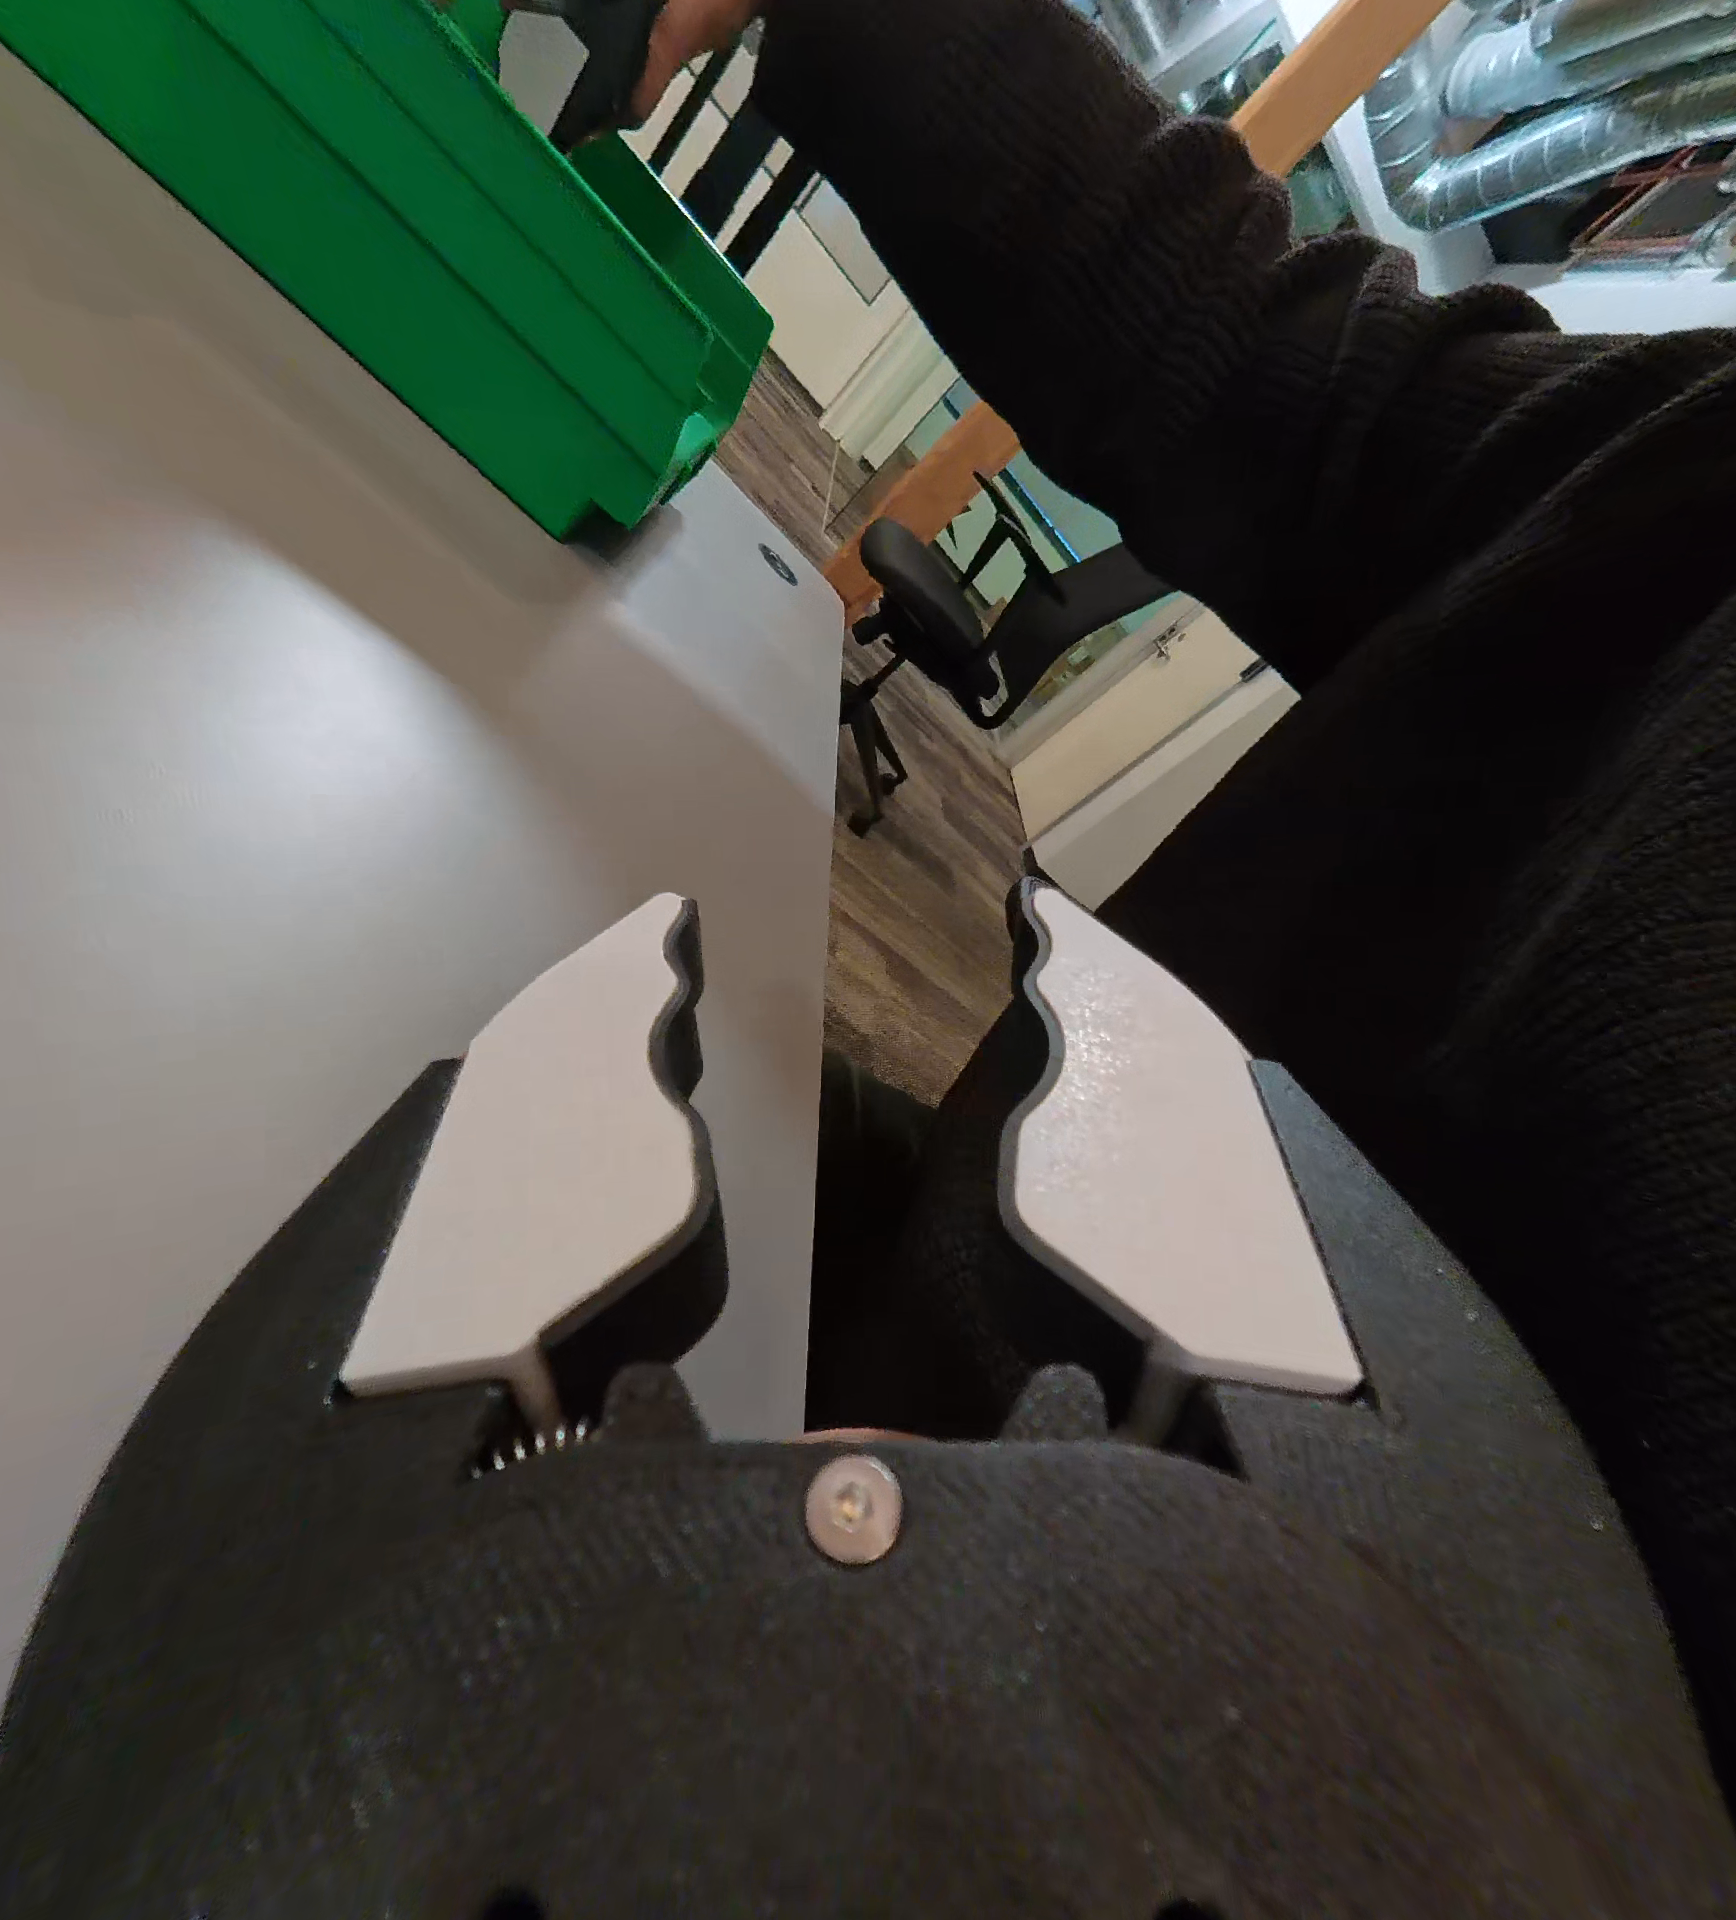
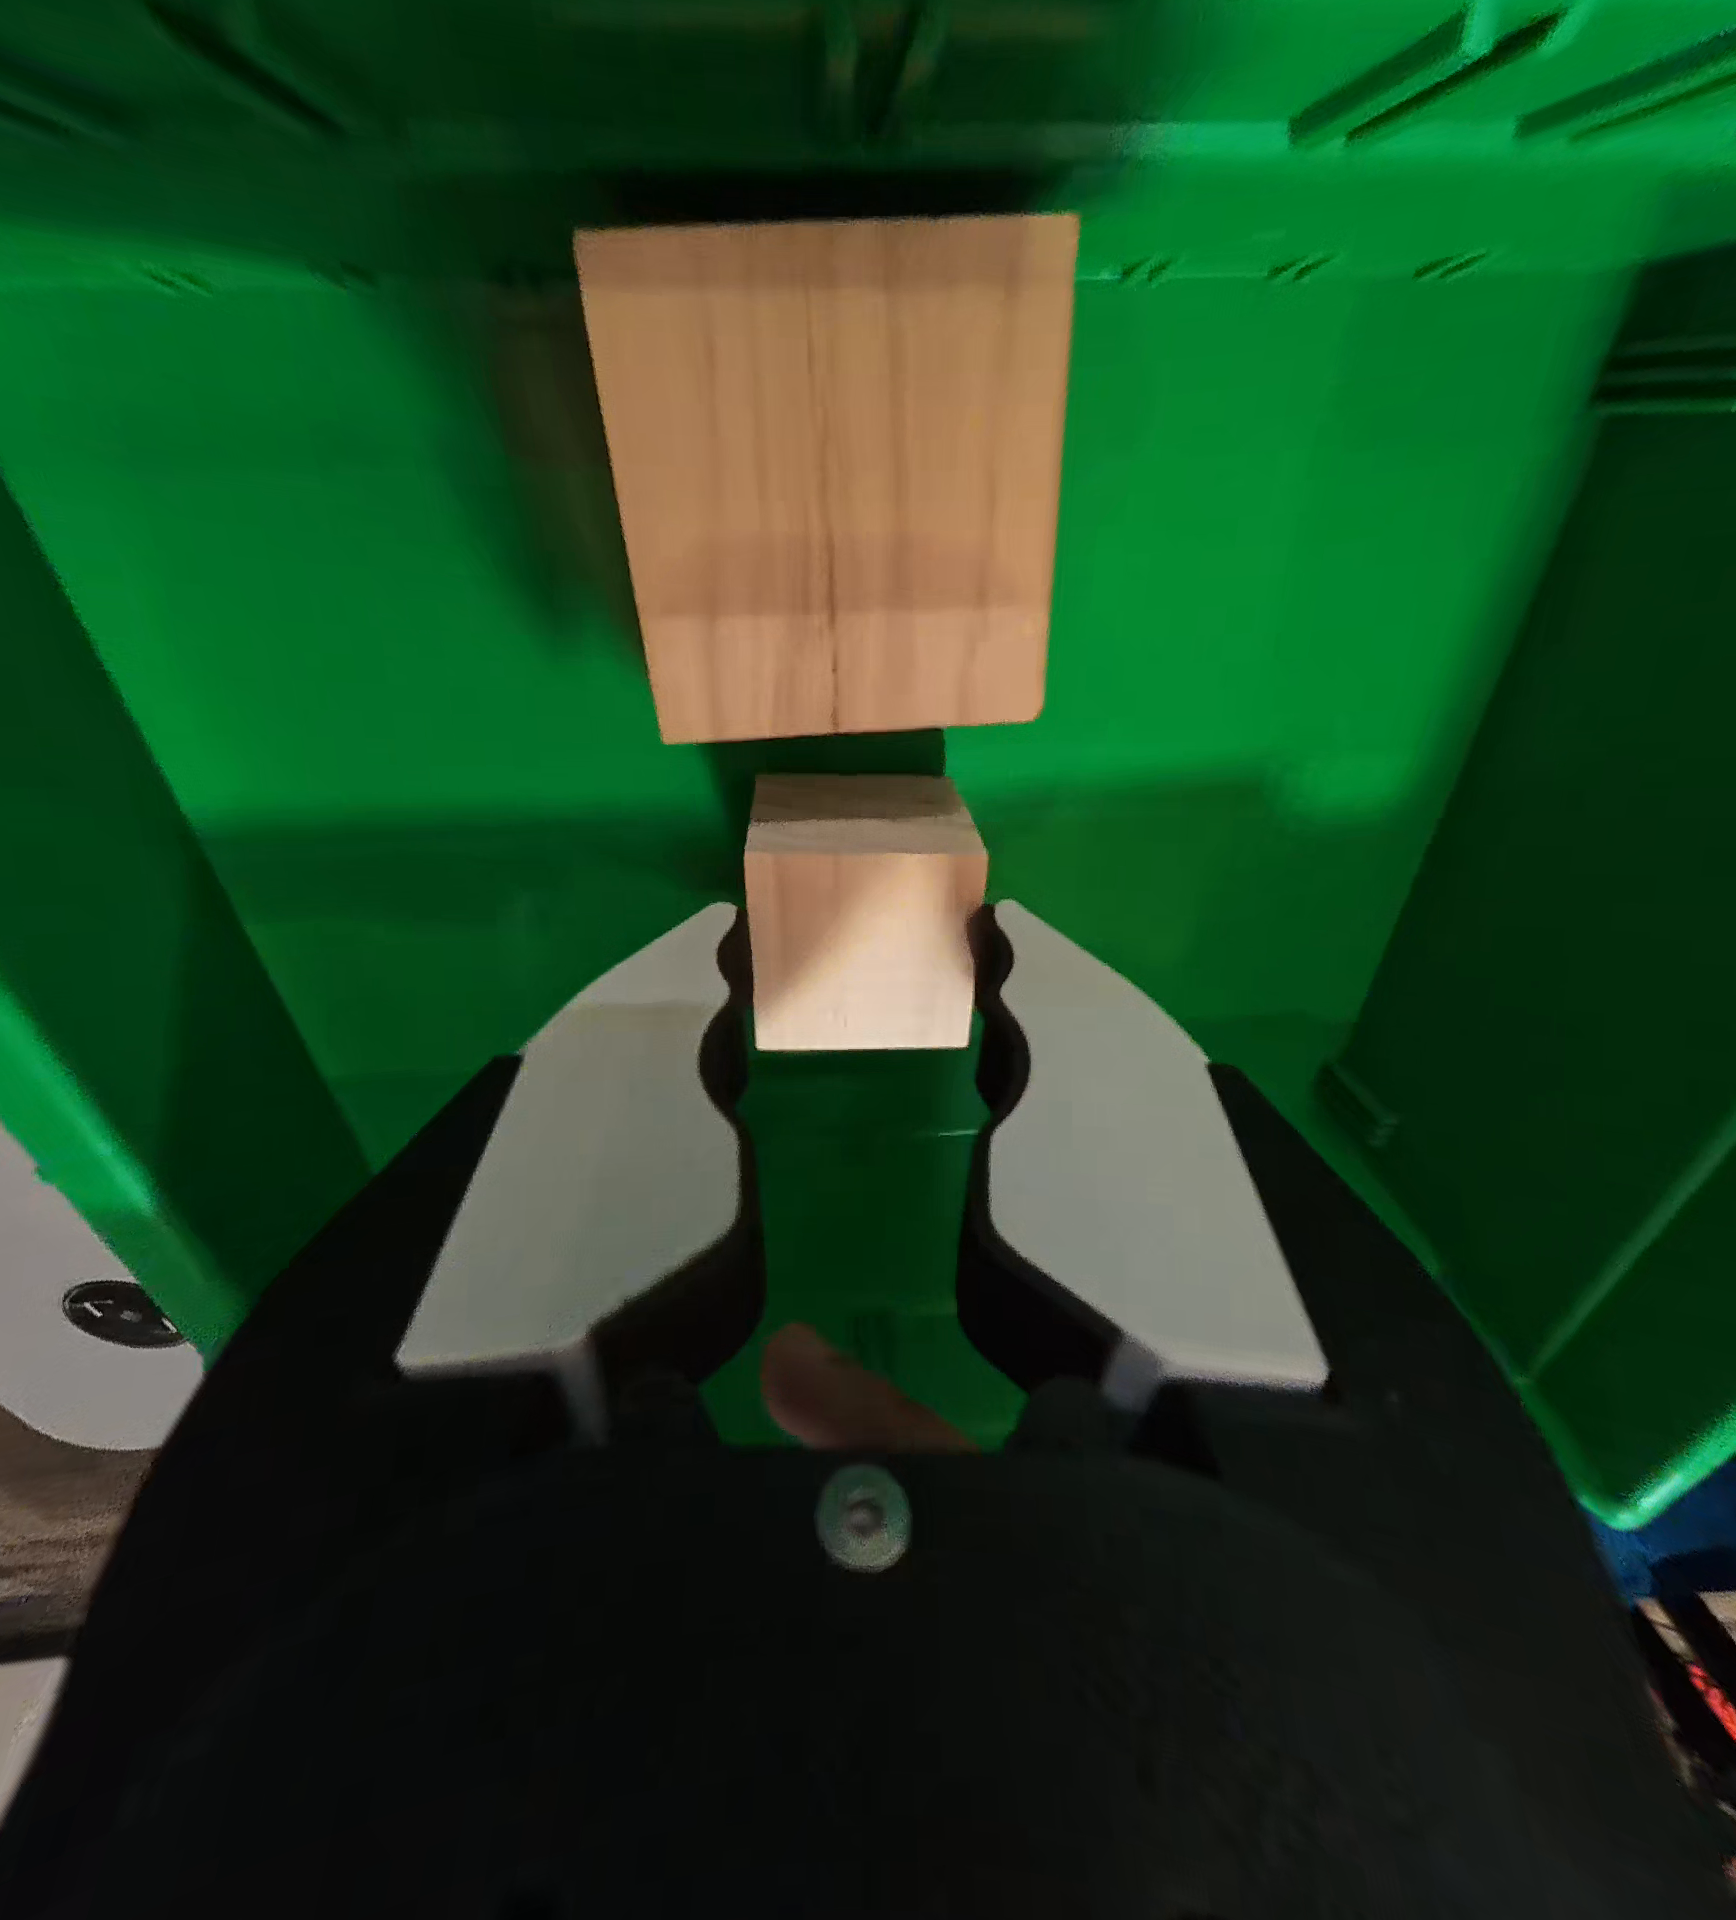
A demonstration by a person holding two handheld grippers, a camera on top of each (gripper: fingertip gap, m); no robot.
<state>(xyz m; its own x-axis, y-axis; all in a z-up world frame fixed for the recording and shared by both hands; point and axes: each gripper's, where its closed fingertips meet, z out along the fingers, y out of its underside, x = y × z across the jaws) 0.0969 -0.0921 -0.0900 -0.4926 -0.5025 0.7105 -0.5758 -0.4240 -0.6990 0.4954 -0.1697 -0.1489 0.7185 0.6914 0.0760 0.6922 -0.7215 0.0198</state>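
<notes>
The right gripper (image 2: 859,971) is clenching a small wooden cube (image 2: 862,940) between its fingertips; the pale fingers (image 2: 625,1164) are pressing on the cube's left and right faces. The cube is light, unfinished wood with faint grain, its top and near faces showing. It is sitting inside a green plastic bin (image 2: 272,582), over the bin's floor; whether it is resting on the floor or hanging just above it cannot be told. Just beyond the cube a larger wooden block (image 2: 828,468) is lying, wider and darker-grained, with a crack line running down its middle. The view is slightly blurred. The gripper is pointing down into the bin from its near side.

The left gripper (image 1: 853,925) is standing released, its jaws apart with nothing between them. It is hovering at the edge of a white table (image 1: 220,779), rolled strongly sideways, so that the tabletop fills the left of the view. The green bin (image 1: 428,260) is sitting farther along the table. A person's dark knitted sleeve (image 1: 1103,260) is reaching toward the bin. A black office chair (image 1: 947,613) is standing on the floor beyond.
</notes>
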